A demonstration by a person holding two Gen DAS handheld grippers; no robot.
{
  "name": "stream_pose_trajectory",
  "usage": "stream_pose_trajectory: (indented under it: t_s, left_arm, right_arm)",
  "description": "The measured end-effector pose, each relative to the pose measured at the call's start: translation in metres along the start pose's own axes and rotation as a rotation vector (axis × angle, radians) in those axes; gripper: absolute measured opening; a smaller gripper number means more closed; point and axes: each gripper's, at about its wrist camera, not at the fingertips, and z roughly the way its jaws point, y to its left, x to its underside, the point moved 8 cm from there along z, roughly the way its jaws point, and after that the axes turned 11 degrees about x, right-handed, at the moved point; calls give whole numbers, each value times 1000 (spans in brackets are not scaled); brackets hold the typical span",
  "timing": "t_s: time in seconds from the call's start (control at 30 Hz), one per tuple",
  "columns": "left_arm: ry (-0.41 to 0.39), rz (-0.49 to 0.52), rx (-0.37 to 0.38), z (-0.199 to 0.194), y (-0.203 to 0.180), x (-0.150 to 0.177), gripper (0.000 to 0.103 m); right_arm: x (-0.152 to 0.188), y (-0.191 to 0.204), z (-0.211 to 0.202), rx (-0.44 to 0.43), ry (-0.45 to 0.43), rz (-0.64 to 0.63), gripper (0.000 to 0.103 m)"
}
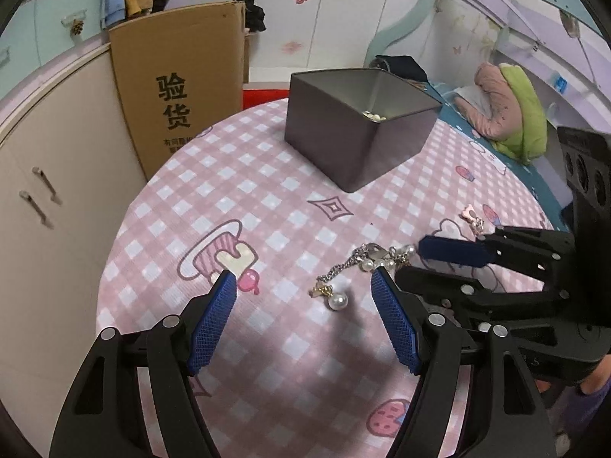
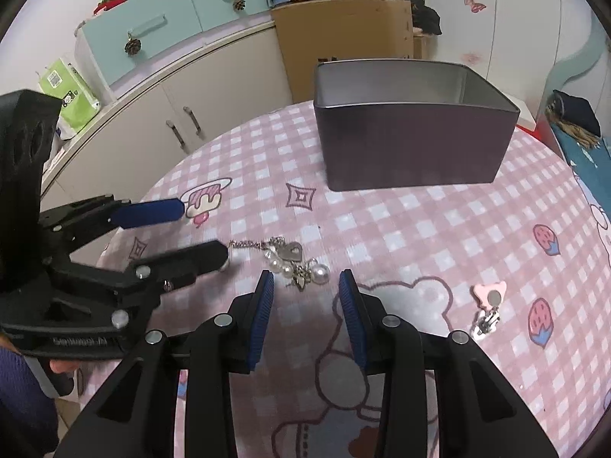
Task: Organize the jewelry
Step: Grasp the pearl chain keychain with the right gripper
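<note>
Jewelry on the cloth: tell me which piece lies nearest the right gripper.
The pearl-and-chain charm bracelet, just ahead of the right gripper. The pink bear-shaped clip lies off to its side.

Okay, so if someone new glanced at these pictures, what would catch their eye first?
Probably the dark metal box standing open at the far side of the pink checked tablecloth. Next, the tangle of pearl and chain jewelry lying loose near both grippers, and a small pink clip off to its right.

both wrist views down onto table (image 1: 290,206)
</note>
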Motion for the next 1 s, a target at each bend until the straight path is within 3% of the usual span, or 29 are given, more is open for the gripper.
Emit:
stream_pose_trajectory:
  t_s: [0.17, 0.4, 1.0]
  left_arm:
    - [2, -19, 6, 0, 4, 1, 71]
    - [6, -30, 20, 2, 4, 1, 71]
    - [13, -57, 56, 0, 4, 3, 71]
  right_arm:
    - [-1, 3, 1, 33, -11, -45, 33]
    - [1, -9, 0, 46, -16, -26, 7]
    - [-4, -2, 1, 26, -9, -85, 14]
